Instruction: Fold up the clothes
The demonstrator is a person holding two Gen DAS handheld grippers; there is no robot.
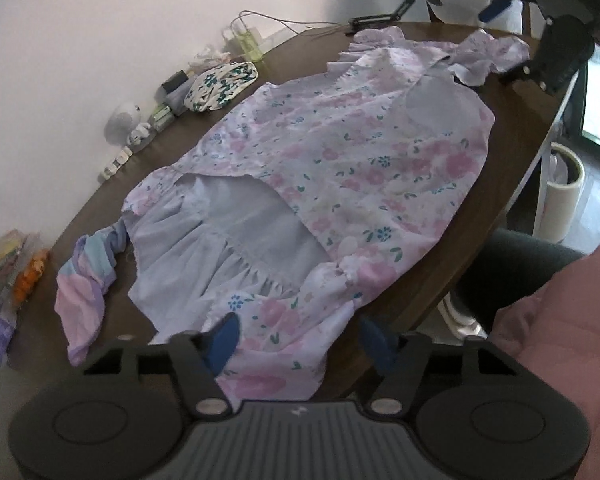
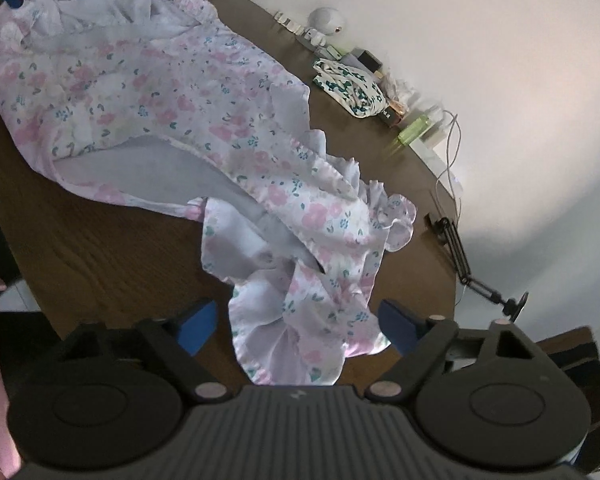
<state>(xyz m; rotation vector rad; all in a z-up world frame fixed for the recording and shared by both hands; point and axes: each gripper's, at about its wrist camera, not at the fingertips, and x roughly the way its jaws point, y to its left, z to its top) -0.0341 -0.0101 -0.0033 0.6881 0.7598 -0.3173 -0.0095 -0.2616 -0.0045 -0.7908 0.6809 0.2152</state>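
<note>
Floral dress [image 1: 340,148] spread on wooden worktop [image 2: 84,240]; left gripper [image 1: 296,340] and right gripper [image 2: 300,322] both wide open, each straddling fabric, gripping nothing.

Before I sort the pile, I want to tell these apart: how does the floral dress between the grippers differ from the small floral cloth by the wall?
The dress is spread across the table; the small cloth is bunched up. The dress has pink flowers on pale lilac, the cloth dark teal flowers on white. The dress is much larger, with ruffled edges. Both are floral fabric lying on the same table.
</note>
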